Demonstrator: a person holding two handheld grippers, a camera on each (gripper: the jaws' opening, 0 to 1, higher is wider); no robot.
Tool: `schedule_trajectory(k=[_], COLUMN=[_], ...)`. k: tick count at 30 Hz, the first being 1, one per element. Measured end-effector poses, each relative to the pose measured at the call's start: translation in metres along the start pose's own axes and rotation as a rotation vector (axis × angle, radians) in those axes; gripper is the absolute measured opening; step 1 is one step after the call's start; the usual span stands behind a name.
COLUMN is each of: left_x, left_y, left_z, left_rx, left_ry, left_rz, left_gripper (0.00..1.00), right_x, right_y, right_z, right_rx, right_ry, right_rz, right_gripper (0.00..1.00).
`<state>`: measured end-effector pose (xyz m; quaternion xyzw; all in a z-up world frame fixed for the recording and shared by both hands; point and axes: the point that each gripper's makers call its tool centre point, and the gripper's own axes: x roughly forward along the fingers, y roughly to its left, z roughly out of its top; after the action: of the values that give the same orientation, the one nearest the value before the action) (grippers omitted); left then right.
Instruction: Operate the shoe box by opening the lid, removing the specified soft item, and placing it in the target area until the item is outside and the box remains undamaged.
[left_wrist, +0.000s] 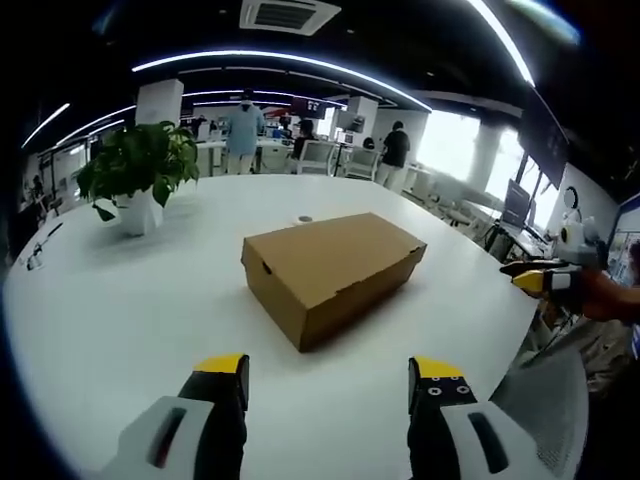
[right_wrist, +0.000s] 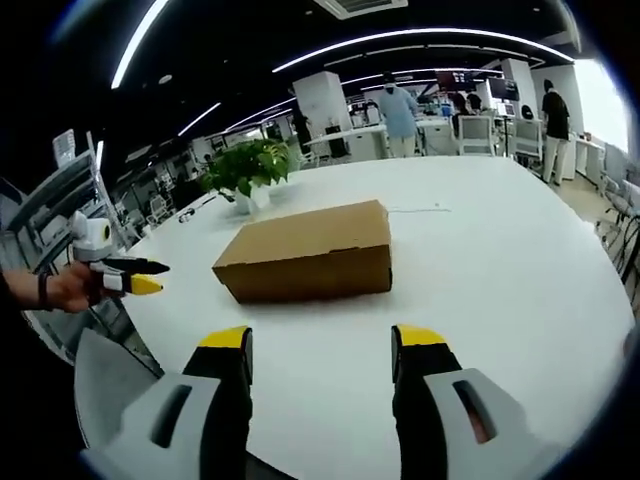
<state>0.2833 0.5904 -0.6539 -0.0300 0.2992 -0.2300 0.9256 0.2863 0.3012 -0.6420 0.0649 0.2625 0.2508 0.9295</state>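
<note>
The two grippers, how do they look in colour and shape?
The left gripper and the right gripper each have two black jaws with yellow tips on pale grey bodies with dark slots. The hand holding one wears a dark wristband.

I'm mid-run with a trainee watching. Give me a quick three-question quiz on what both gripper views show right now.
1. True or false: the lid of the shoe box is shut.
2. What stands on the white table beyond the box?
A. a potted plant
B. a kettle
C. a lamp
3. Fill in: the left gripper and right gripper both have their jaws ____, with nothing between them.

Key:
1. True.
2. A, the potted plant.
3. Open.
</note>
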Motion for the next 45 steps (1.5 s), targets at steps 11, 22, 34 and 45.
schedule_trajectory(k=[11,22,34,45], left_x=[0.035,0.078,0.114,0.127], left_y=[0.017,0.026,0.023,0.026], left_z=[0.018,0.023,0.014,0.017], left_rx=[0.006,0.015,0.044,0.049], left_ry=[0.001,0.020,0.071,0.087], left_rz=[-0.007,-0.033,-0.074,-0.054], left_gripper=[0.65,0.65,0.62,0.61], right_x=[0.055,0.101,0.138,0.161], right_y=[-0.024,-0.043,-0.065,-0.068], right_z=[0.034,0.043,0.035,0.032], right_rx=[-0.017,0.008,0.078,0.125], right_ry=[-0.002,0.028,0.081,0.109], right_rz=[0.026,0.037,0.015,0.001], right_gripper=[0.52,0.51,0.49,0.38])
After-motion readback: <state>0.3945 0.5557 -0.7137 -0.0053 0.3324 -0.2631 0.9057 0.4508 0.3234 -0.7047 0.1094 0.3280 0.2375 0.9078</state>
